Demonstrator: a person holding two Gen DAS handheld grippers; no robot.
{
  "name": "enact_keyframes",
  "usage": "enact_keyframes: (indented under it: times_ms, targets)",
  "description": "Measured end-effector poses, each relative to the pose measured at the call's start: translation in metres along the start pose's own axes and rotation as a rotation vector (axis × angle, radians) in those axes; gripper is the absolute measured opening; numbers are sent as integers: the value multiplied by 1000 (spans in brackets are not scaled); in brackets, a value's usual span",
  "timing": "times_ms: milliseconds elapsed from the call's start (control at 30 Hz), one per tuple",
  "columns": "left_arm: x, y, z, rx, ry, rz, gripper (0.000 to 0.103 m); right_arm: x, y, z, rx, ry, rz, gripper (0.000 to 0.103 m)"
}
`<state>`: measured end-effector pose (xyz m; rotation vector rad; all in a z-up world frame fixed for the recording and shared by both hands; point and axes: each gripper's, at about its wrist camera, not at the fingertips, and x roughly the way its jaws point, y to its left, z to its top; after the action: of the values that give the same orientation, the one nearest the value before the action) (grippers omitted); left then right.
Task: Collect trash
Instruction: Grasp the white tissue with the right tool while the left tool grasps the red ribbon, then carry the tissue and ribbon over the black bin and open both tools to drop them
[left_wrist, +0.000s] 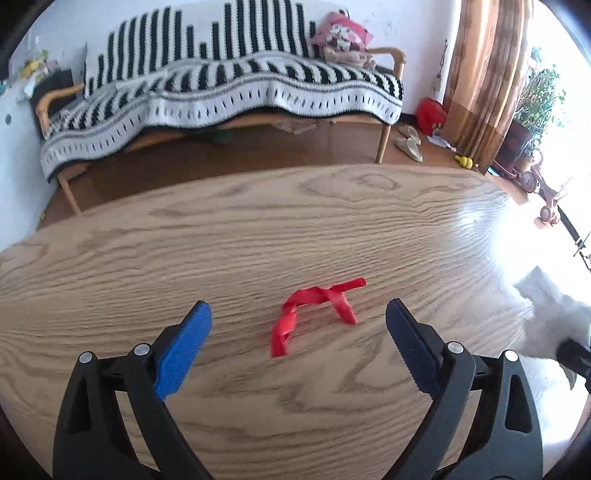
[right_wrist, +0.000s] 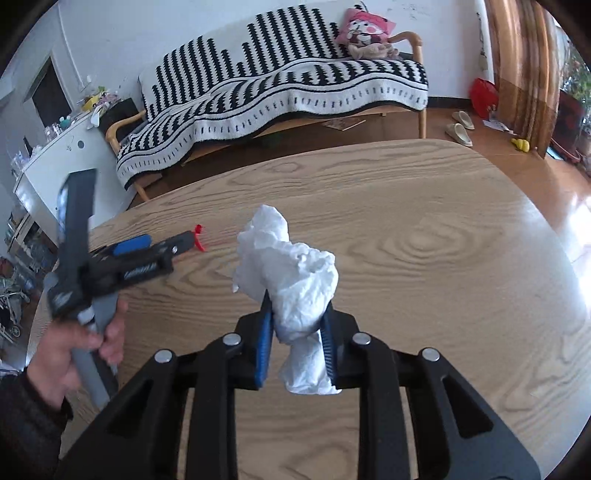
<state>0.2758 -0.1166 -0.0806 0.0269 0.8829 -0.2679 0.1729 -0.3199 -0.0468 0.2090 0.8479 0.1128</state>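
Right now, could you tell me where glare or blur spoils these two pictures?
Left wrist view: window glare washes out the table at its right side; the red ribbon is slightly smeared. Right wrist view: the left gripper is motion-blurred; the white tissue stays sharp.

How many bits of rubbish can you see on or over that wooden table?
2. A red ribbon lies on the table between the open left gripper. A crumpled white tissue is pinched in the right gripper. More may lie outside the views.
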Motion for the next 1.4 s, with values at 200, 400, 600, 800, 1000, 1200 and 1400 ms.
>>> enact_keyframes:
  times_ms: [200, 400, 600, 800, 1000, 1200, 1400]
  targets:
    - [11, 1, 3, -13, 1, 49, 89, -8, -20, -17, 12, 30, -27, 23]
    - [10, -19, -1, 88, 4, 82, 40, -40, -26, -38, 19, 27, -34, 23]
    - [-6, -34, -18, 81, 20, 66, 26, -85, -33, -61, 16, -3, -64, 23]
    - [-45, -68, -34, 117, -22, 43, 25, -145, -64, -92, 86, -72, -102, 23]
    - [-103, -151, -60, 176, -82, -108, 25, -205, -120, -132, 177, -133, -194, 23]
    - [-144, -259, -102, 279, -114, -283, 25, -267, -207, -190, 347, -161, -329, 23]
    - [-168, -375, -168, 434, -56, -478, 25, -312, -282, -259, 522, -136, -465, 23]
